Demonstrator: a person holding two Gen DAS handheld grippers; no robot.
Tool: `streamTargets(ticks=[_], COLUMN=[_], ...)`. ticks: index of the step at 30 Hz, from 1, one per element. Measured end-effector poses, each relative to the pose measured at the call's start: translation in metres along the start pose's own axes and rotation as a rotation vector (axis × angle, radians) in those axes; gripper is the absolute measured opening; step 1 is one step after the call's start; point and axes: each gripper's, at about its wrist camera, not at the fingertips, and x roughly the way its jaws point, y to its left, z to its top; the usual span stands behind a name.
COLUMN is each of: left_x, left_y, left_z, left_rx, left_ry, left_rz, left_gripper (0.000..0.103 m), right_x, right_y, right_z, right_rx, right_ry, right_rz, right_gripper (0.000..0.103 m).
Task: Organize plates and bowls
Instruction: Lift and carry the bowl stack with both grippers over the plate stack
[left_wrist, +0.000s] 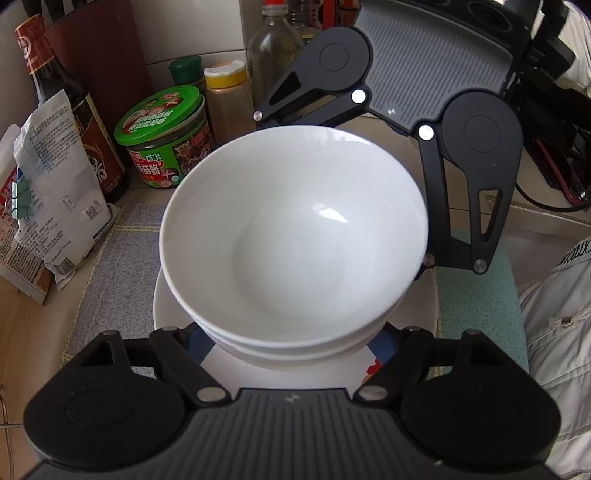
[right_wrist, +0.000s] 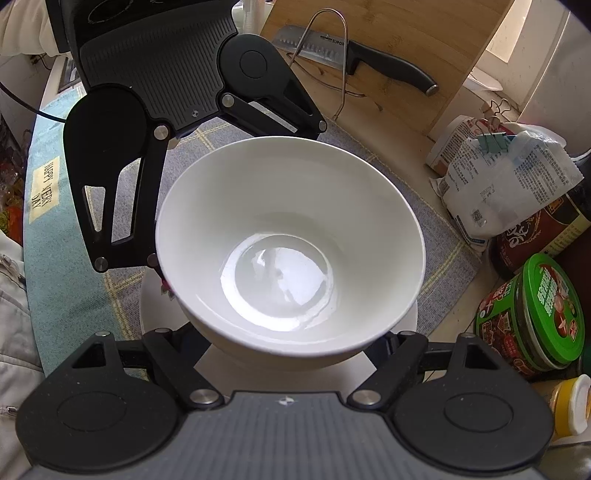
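Observation:
A white bowl (left_wrist: 295, 229) (right_wrist: 291, 236) fills the middle of both views, and a second white bowl (left_wrist: 295, 350) nests under it. They are over a white plate (left_wrist: 166, 306) (right_wrist: 151, 314) with a coloured print. My left gripper (left_wrist: 293, 343) reaches in from the near side of the left wrist view, and its fingers close around the bowls' lower wall below the rim. From the opposite side, my right gripper (left_wrist: 347, 184) (right_wrist: 291, 343) clasps the bowls the same way. The left gripper (right_wrist: 236, 192) faces the right wrist camera. All fingertips are hidden under the rim.
A grey checked mat (left_wrist: 122, 240) lies under the plate and a teal mat (left_wrist: 480, 295) beside it. A green-lidded jar (left_wrist: 162, 122), a dark sauce bottle (left_wrist: 55, 92), spice jars and a clipped bag (left_wrist: 55, 184) crowd one side. A knife (right_wrist: 388, 62) lies on a cutting board. A pale jacket (left_wrist: 554, 350) is near.

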Motion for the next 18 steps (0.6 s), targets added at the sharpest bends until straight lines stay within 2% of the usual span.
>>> streamTargets(ticks=[18], left_x=[0.005], left_y=[0.0036], left_z=[0.0036], left_rx=[0.006], left_ry=[0.021], left_rz=[-0.008], left_gripper=[0.082], right_x=[0.0038], right_y=[0.0006], right_z=[-0.0016], right_rx=[0.006], right_ry=[0.004], right_rz=[-0.002], right_gripper=[0.087])
